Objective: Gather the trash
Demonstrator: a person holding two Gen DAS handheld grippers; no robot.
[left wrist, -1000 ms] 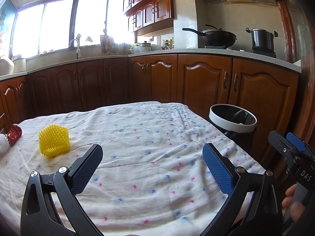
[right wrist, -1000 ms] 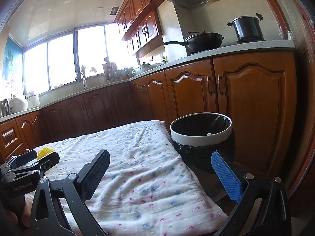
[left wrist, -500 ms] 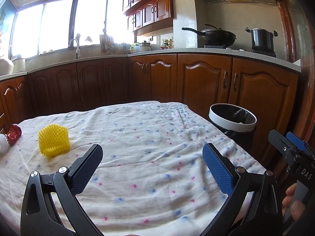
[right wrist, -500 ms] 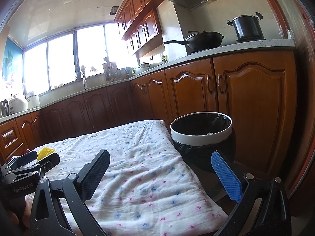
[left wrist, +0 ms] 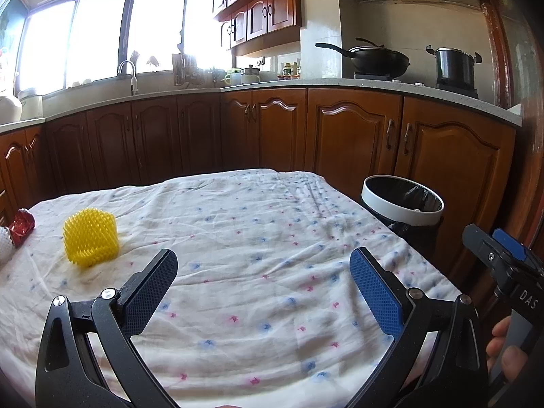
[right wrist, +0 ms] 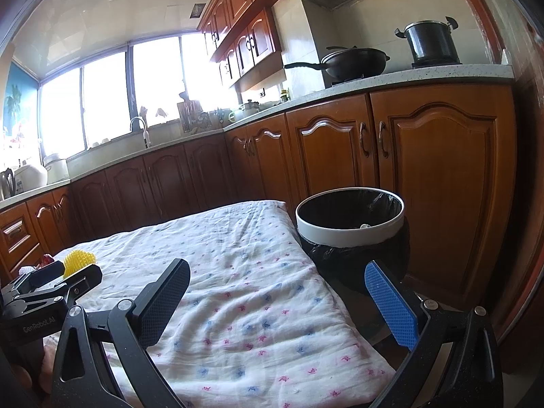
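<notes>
Kitchen worktop w/ floral cloth (left wrist: 238,238): nothing has changed since 1 s ago. Both grippers' jaws stay spread, empty. Yellow spiky trash (left wrist: 90,238) lies far left; bin (right wrist: 350,224) right, waiting.

One yellow net (left wrist: 90,237), one red wrapper (left wrist: 21,222), one white net (left wrist: 4,243), one bin (left wrist: 403,199), two grippers, one wok (left wrist: 377,58), one pot (left wrist: 454,67).

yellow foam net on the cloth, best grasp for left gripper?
Likely pinch the yellow foam fruit net across its two side walls, descending from above with the open left gripper. It sits as a squat hollow sleeve, soft mesh, so walls should collapse between the pads.
</notes>
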